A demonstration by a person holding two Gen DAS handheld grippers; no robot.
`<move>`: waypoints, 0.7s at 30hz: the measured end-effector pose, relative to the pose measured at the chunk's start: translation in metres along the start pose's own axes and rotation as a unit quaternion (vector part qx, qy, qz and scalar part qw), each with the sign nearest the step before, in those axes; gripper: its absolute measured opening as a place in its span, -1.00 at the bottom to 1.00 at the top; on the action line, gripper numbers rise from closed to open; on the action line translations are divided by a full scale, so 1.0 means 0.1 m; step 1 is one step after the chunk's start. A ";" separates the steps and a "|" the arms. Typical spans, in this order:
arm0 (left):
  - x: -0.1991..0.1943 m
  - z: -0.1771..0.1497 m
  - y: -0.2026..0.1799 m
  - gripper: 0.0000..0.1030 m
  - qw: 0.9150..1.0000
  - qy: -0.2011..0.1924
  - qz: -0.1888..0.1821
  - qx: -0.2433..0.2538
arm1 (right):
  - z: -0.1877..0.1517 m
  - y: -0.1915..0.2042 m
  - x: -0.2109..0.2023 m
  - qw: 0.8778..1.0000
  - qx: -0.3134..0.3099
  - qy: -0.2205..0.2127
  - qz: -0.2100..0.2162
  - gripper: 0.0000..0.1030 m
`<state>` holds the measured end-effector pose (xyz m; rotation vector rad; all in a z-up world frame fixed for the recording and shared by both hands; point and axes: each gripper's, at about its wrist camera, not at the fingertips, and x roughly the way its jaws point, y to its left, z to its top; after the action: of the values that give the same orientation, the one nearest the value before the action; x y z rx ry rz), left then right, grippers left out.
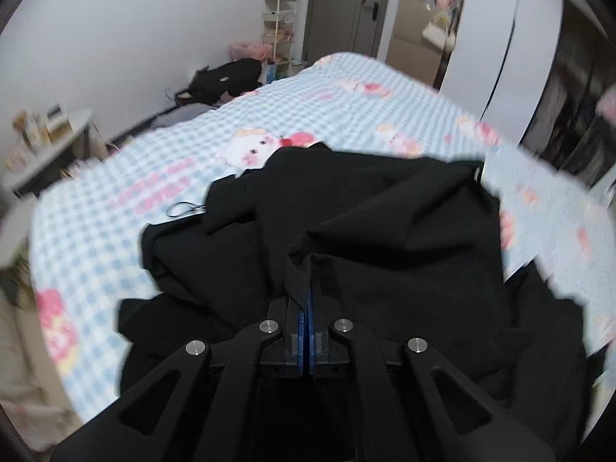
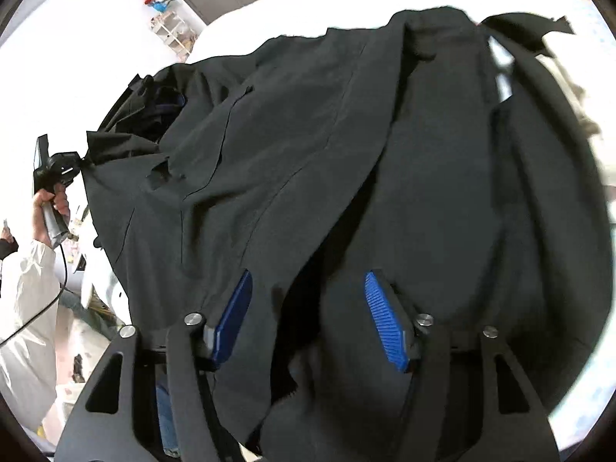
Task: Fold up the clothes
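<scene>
A black garment (image 1: 385, 231) lies bunched on the blue checked bedsheet (image 1: 115, 231). My left gripper (image 1: 307, 292) is shut on a fold of the garment's edge, and its blue pads are pressed together with cloth between them. In the right wrist view the same garment (image 2: 346, 154) fills the frame, hanging in folds. My right gripper (image 2: 308, 315) is open, with its blue pads (image 2: 385, 319) spread wide and cloth draped between and over them. The left gripper (image 2: 57, 169) shows at the left of that view, held by a hand, pinching a corner of the garment.
The bed runs far ahead toward a grey door (image 1: 346, 4). A black bag (image 1: 223, 77) and a white shelf (image 1: 277, 27) stand by the wall. A small side table (image 1: 46, 146) is at the left. A white wardrobe (image 1: 500, 38) is at the right.
</scene>
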<state>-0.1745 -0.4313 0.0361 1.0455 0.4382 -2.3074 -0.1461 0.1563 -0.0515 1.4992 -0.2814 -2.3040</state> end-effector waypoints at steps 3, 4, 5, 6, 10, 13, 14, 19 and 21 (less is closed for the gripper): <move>-0.12 -0.17 0.10 -0.56 0.999 0.039 0.019 -0.013 | -0.12 -0.12 -0.18 1.000 0.011 -0.013 -0.018 0.24; -0.23 -0.30 0.15 -0.39 0.999 0.040 -0.004 -0.018 | -0.16 -0.16 -0.24 0.999 0.015 -0.018 -0.024 0.24; -0.35 -0.43 0.17 -0.38 0.999 0.035 -0.020 -0.019 | -0.20 -0.20 -0.29 0.999 0.019 -0.022 -0.030 0.24; -0.48 -0.56 0.15 -0.38 0.999 0.023 -0.025 -0.013 | -0.24 -0.24 -0.35 0.999 0.023 -0.027 -0.036 0.24; -0.79 -1.12 -0.35 -0.38 0.994 0.014 -0.099 0.049 | -0.41 -0.41 -0.59 0.996 0.038 -0.044 -0.060 0.26; -1.00 -1.54 -0.77 -0.37 0.982 0.013 -0.162 0.099 | -0.54 -0.45 -0.58 0.997 0.041 -0.037 -0.053 0.26; -1.07 -1.68 -0.92 -0.35 0.976 0.013 -0.182 0.115 | -0.58 -0.46 -0.56 0.997 0.041 -0.032 -0.048 0.26; -1.00 -2.30 -1.61 -0.35 0.947 0.083 -0.239 0.199 | -0.82 -0.50 -0.31 0.998 0.033 0.009 -0.054 0.29; -0.86 -2.52 -1.84 -0.35 0.945 0.118 -0.191 0.240 | -0.91 -0.53 -0.16 0.997 0.028 0.030 -0.069 0.24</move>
<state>-0.0953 -0.1290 -0.0484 1.6019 0.1766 -2.7235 -0.0682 0.2147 -0.0945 1.6604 -0.2333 -2.3694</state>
